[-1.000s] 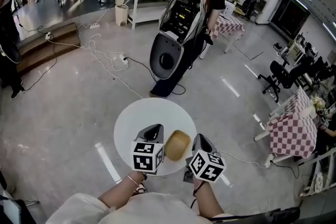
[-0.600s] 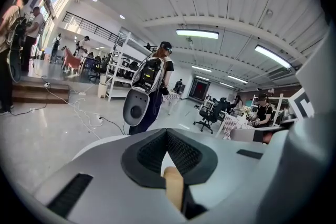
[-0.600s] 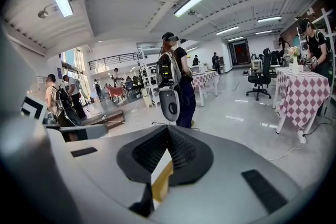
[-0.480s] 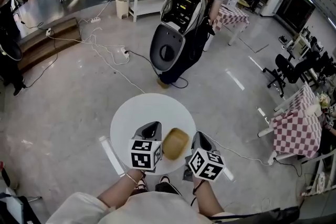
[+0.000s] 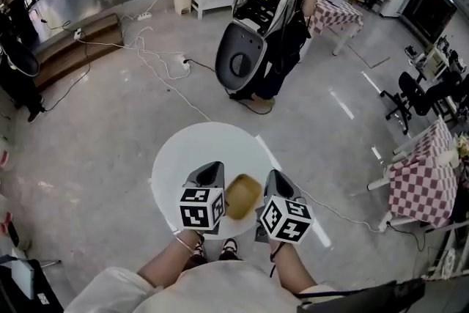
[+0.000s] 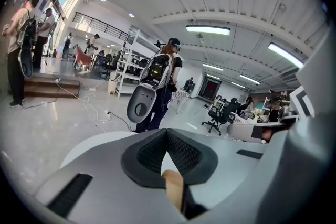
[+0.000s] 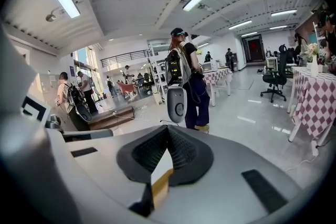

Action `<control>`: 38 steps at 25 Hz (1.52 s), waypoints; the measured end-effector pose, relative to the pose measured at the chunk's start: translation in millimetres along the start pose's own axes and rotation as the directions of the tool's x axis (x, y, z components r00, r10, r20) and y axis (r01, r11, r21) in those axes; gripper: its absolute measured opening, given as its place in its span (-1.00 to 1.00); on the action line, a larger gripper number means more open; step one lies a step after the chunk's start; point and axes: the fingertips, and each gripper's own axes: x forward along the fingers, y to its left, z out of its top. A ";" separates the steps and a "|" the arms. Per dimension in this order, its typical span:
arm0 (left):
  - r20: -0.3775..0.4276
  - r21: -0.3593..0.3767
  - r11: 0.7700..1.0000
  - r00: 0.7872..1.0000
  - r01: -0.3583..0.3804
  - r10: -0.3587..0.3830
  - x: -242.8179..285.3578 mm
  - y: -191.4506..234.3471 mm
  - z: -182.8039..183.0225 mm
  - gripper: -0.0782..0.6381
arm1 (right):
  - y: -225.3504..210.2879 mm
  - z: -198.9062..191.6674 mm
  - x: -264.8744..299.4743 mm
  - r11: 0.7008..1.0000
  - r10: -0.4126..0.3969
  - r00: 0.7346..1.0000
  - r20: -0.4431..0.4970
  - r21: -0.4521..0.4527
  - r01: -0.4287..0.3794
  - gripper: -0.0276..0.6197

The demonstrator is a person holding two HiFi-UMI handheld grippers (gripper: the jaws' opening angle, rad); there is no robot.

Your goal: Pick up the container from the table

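Now I'm pinching the container (image 5: 242, 196) rim with left gripper (image 5: 212, 171) and right gripper (image 5: 275, 177); next, I reckon, lifting evenly off the bench (image 5: 189, 152).

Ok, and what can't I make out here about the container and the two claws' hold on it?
- Head view: whether the container is clear of the table; seen from above, no gap shows.
- Head view: where the claws meet its rim; the marker cubes cover that.
- Both gripper views: the container's body; the left claw and right claw each pinch a thin sliver of it, and their own housings hide the rest.
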 end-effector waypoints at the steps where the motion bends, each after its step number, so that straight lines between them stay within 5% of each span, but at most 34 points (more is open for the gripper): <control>1: -0.007 -0.008 1.000 1.000 0.002 -0.003 0.5 -1.2 -3.4 -0.74 | -2.6 -1.4 -0.2 1.000 -0.004 1.000 -0.004 -0.014 0.004 -0.84; 16: -0.105 0.028 1.000 0.994 -0.009 0.012 -2.8 12.7 -40.2 -0.74 | -15.4 -43.1 -0.4 0.997 -0.056 0.996 -0.076 0.052 0.060 -0.84; 38: -0.319 0.064 0.998 0.948 0.019 0.002 14.9 34.7 -134.9 -0.74 | -33.6 -149.1 5.2 0.984 -0.105 0.954 -0.281 0.112 0.141 -0.84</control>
